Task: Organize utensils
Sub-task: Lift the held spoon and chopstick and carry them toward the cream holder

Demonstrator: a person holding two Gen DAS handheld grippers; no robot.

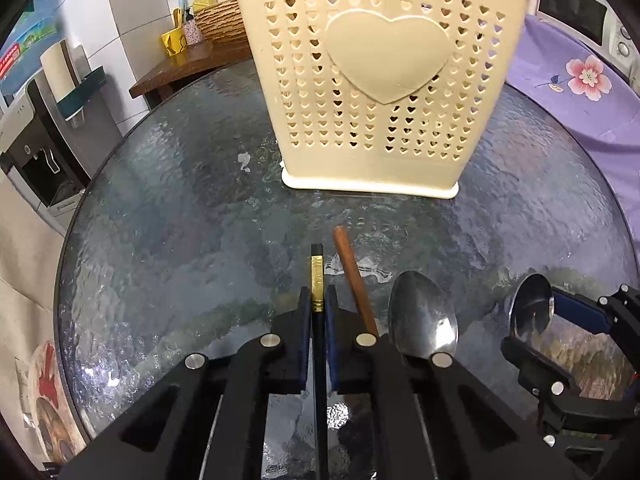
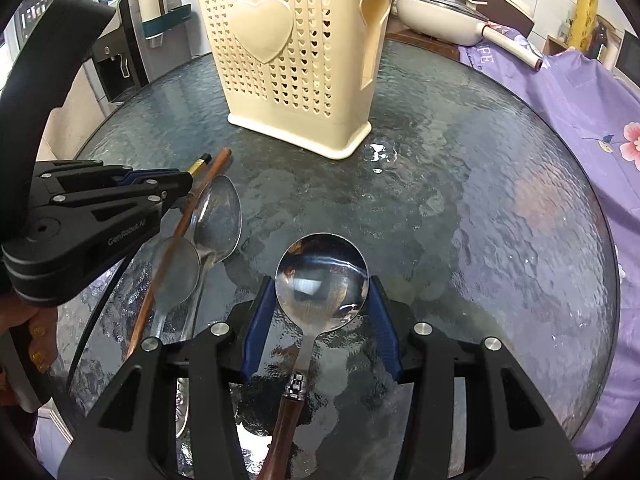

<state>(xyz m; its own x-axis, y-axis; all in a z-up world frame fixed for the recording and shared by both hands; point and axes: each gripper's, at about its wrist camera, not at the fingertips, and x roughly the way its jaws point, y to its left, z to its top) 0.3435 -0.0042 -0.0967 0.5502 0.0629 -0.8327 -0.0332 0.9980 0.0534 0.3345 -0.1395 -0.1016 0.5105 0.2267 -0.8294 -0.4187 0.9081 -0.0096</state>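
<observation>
A cream perforated utensil holder [image 1: 376, 80] with a heart stands on the round glass table [image 1: 160, 208]; it also shows in the right wrist view [image 2: 288, 56]. My left gripper [image 1: 319, 300] is shut on a black chopstick with a gold band [image 1: 317, 280], low over the glass. A brown chopstick [image 1: 354, 280] and a steel spoon [image 1: 422, 316] lie beside it. My right gripper [image 2: 322, 292] is open, its blue pads either side of the bowl of a round spoon with a brown handle [image 2: 322, 276]. Two more steel spoons [image 2: 218, 220] lie to its left.
A purple flowered cloth [image 2: 580, 92] covers the right side. A cream pan [image 2: 436, 12] sits behind the table. A water dispenser [image 1: 40, 152] stands at the left, and a wooden shelf with a yellow cup [image 1: 174, 40] behind the table.
</observation>
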